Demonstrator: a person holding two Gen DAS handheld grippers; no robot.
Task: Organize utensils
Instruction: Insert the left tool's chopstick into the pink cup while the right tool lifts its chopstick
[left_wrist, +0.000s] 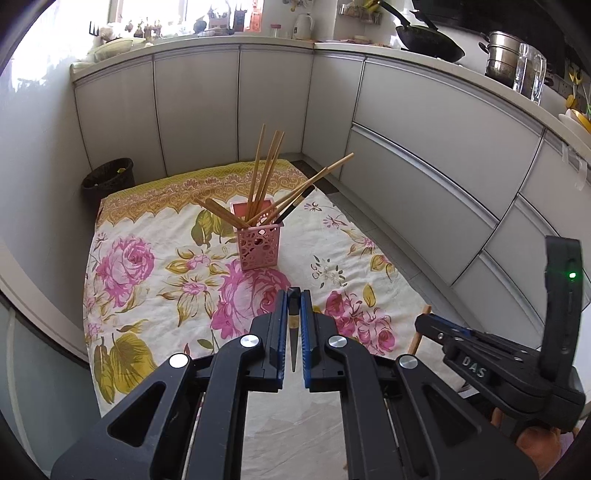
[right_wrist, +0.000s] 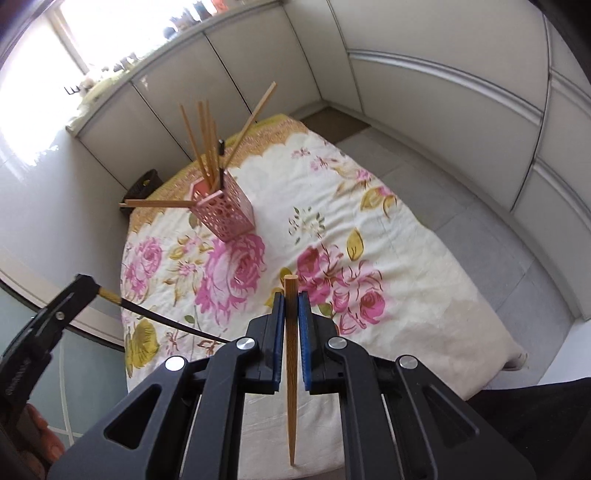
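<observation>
Left gripper is clamping a dark chopstick near its butt; right gripper is pinching a wooden chopstick likewise. Both look light, stiff, slick, likely pivoting. Pink holder is standing at 12 o'clock.

Daylight floods in from a window far beyond the fingers to the upper left, blown out white in both views. Cabinet doors there carry glare. Shadows are soft. Fisheye bending curves the edges; corners go black.
</observation>
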